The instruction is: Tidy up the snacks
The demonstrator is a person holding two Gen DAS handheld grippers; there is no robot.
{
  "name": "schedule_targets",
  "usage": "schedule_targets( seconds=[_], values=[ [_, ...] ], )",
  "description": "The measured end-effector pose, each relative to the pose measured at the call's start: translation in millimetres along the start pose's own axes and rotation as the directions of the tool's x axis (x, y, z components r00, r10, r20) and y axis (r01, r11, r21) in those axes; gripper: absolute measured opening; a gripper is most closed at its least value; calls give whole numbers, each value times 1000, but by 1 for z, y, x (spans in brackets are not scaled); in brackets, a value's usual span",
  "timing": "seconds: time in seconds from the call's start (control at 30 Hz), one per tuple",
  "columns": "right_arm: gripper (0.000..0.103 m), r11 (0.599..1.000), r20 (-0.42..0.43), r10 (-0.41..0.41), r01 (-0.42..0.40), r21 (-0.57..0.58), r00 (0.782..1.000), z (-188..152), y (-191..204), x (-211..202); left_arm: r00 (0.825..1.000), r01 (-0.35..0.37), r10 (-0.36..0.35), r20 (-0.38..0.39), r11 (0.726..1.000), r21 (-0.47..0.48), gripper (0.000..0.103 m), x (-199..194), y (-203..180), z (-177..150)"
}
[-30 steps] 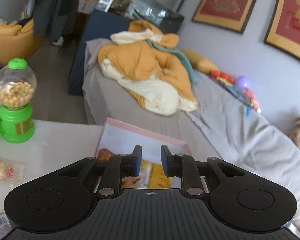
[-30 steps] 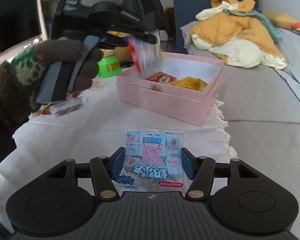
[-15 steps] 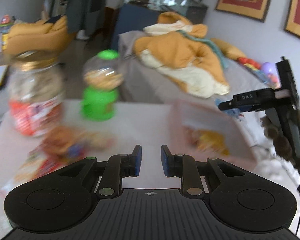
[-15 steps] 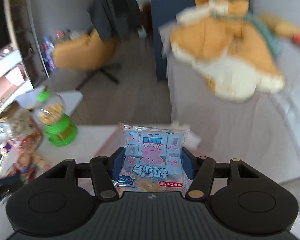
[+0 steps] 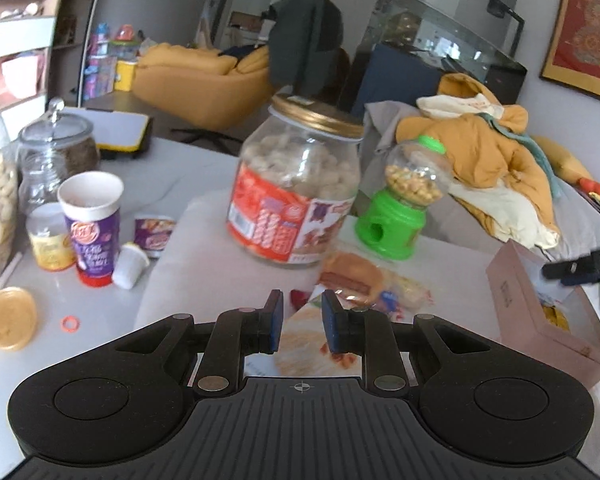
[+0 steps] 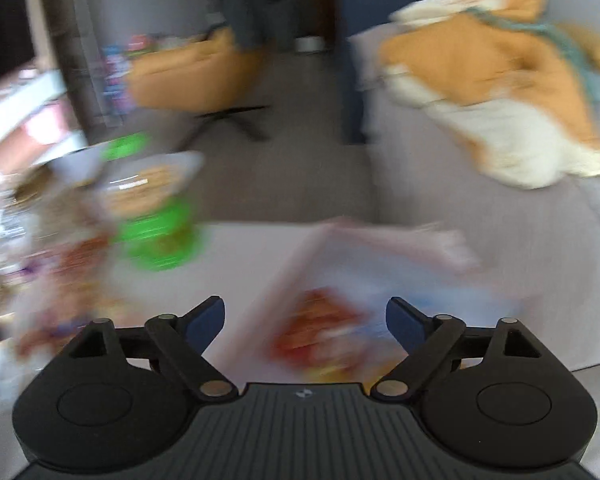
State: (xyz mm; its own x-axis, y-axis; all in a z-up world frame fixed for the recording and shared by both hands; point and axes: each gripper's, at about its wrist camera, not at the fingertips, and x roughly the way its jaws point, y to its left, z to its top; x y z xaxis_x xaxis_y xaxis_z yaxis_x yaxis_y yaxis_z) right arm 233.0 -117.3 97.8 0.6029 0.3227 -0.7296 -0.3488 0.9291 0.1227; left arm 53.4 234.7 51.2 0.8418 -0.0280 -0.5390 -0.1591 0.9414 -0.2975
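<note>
The left gripper (image 5: 300,322) is seen with its jaws drawn close together, only a narrow gap left between the blue pads, and nothing is grasped in them; a flat snack packet (image 5: 320,350) lies on the white cloth just below and beyond the fingertips. A heap of wrapped snacks (image 5: 364,280) is found a little farther off, to the right of the packet. Behind it a large jar (image 5: 296,192) with a gold lid and a red label stands on the table, and a green candy dispenser (image 5: 404,204) stands just to its right. A purple cup (image 5: 92,224) is placed at the far left among smaller tubs. The pink box (image 5: 540,320) lies open at the right edge. In the blurred right wrist view, the right gripper (image 6: 305,324) is shown with its jaws opening wide and nothing between them; it is held over the pink box (image 6: 380,232), inside which a red and yellow packet (image 6: 320,332) can be made out.
</note>
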Motion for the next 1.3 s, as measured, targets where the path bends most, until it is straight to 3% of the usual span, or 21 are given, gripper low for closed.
schedule_targets(
  seconds=[0.13,0.27,0.37,0.43,0.53,0.57,0.7,0.77,0.87,0.93,1.03,1.17,1.3],
  values=[
    [89,976,-108,195,-204,-76,975,-27,75,22,1000,4,-4,-5,1000,-30,24,-3,8,-2],
    [89,944,-157,205,-237,-229,966,-55,143,45,1000,-14,15,18,999,-49,24,-8,20,-4],
    [89,932,-193,224,-268,-243,955,-62,168,64,1000,-21,21,-13,997,-70,24,5,31,-8],
    [87,935,-234,242,-291,-204,942,-65,169,74,999,19,-23,-43,996,-87,24,16,35,-14],
    [78,925,-235,245,-299,-233,941,-76,169,69,993,93,-96,-66,994,-49,24,23,27,-25],
    [73,919,-241,236,-297,-259,941,-81,167,63,989,121,-122,-84,992,-18,24,24,19,-29],
    [72,898,-264,245,-321,-301,933,-101,143,36,982,161,-143,-125,975,150,26,17,-18,-45],
    [71,897,-278,249,-329,-295,928,-112,128,22,973,196,-168,-158,965,176,26,12,-32,-52],
    [71,901,-257,183,-267,-343,949,-128,113,4,940,291,-248,-236,941,174,26,4,-50,-63],
    [73,894,-224,119,-202,-399,967,-140,104,-7,931,313,-263,-253,932,181,26,-3,-56,-69],
    [77,903,-210,89,-168,-396,974,-145,94,-17,949,282,-252,-187,947,154,27,-26,-50,-65],
    [80,931,-178,112,-166,-327,978,-145,80,-29,993,109,-109,-41,994,16,27,-50,-9,-47],
    [82,946,-139,144,-178,-270,980,-145,78,-34,996,-40,31,-84,993,-114,27,-44,21,-48]
  ],
)
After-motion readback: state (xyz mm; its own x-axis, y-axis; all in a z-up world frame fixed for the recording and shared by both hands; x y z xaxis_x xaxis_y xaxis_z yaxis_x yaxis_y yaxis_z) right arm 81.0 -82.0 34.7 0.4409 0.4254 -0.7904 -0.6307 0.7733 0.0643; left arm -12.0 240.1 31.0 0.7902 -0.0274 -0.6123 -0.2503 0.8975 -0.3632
